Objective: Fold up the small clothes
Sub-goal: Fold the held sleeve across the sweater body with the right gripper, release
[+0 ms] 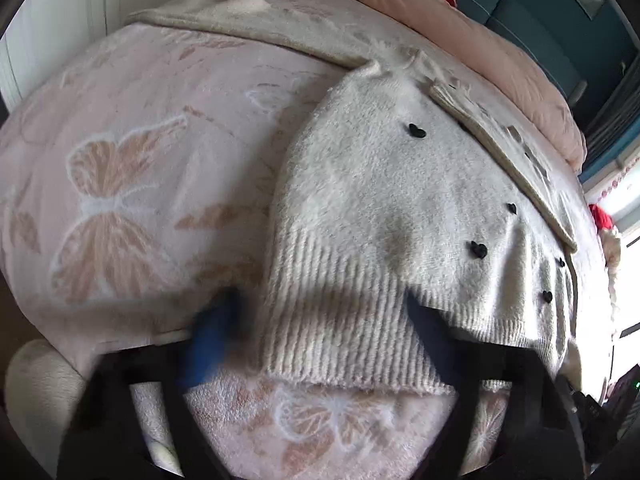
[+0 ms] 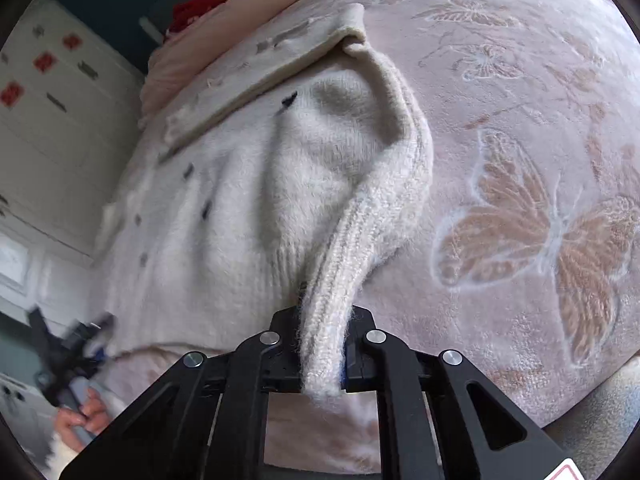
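A cream fuzzy sweater (image 1: 384, 200) with small black heart buttons lies on a pink butterfly blanket (image 1: 120, 184). In the left wrist view its ribbed hem (image 1: 332, 320) runs between the two fingers of my left gripper (image 1: 320, 312). The blurred blue finger stands just off the hem's left edge, so this gripper is open. In the right wrist view my right gripper (image 2: 324, 324) is shut on a ribbed corner (image 2: 352, 248) of the sweater (image 2: 224, 208), which is lifted into a ridge and hangs through the jaws. The left gripper (image 2: 76, 344) shows blurred at lower left, held by a hand (image 2: 80, 420).
A beige cloth with a thick edge (image 1: 500, 152) overlaps the sweater's far side. A pink duvet (image 1: 460, 20) and something red (image 2: 196, 8) lie beyond it. A white cupboard with red stickers (image 2: 48, 92) stands to the left in the right wrist view.
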